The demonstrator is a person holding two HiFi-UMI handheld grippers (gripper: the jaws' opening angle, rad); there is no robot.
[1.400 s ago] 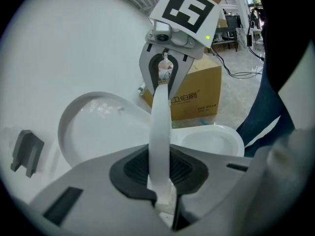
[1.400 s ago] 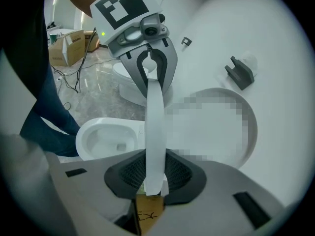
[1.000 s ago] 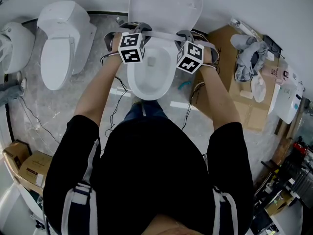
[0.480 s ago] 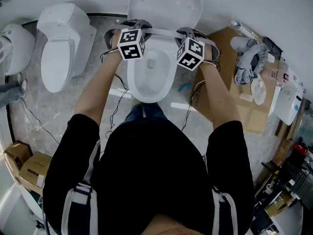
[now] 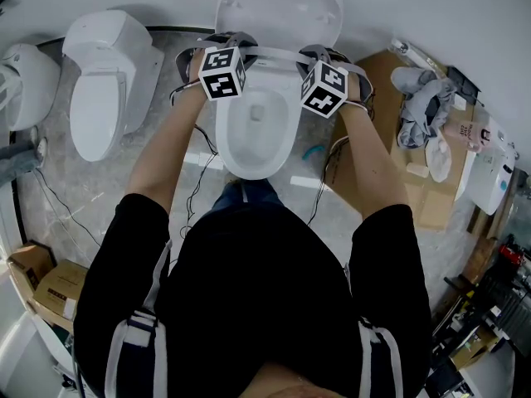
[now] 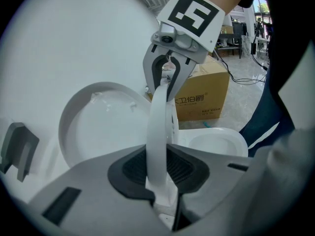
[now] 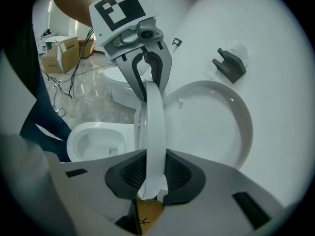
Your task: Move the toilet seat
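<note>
The white toilet seat is lifted off the bowl and shows edge-on as a thin band, in front of the raised lid. My left gripper grips the seat's left side. In the left gripper view the seat runs between its dark pads, whose jaws have just been opening a little with the seat still between them. My right gripper is shut on the seat's right side, and the seat stands pinched between its pads. Each gripper view shows the other gripper clamped on the seat's far end.
A second toilet stands to the left and a third at the far left. Flattened cardboard with cloths lies at the right. Cardboard boxes sit at bottom left, another box beyond the bowl. Cables trail on the floor.
Both grippers have moved a little toward the raised lid, carrying the seat between them. The seat now stands slightly further from the bowl's front.
</note>
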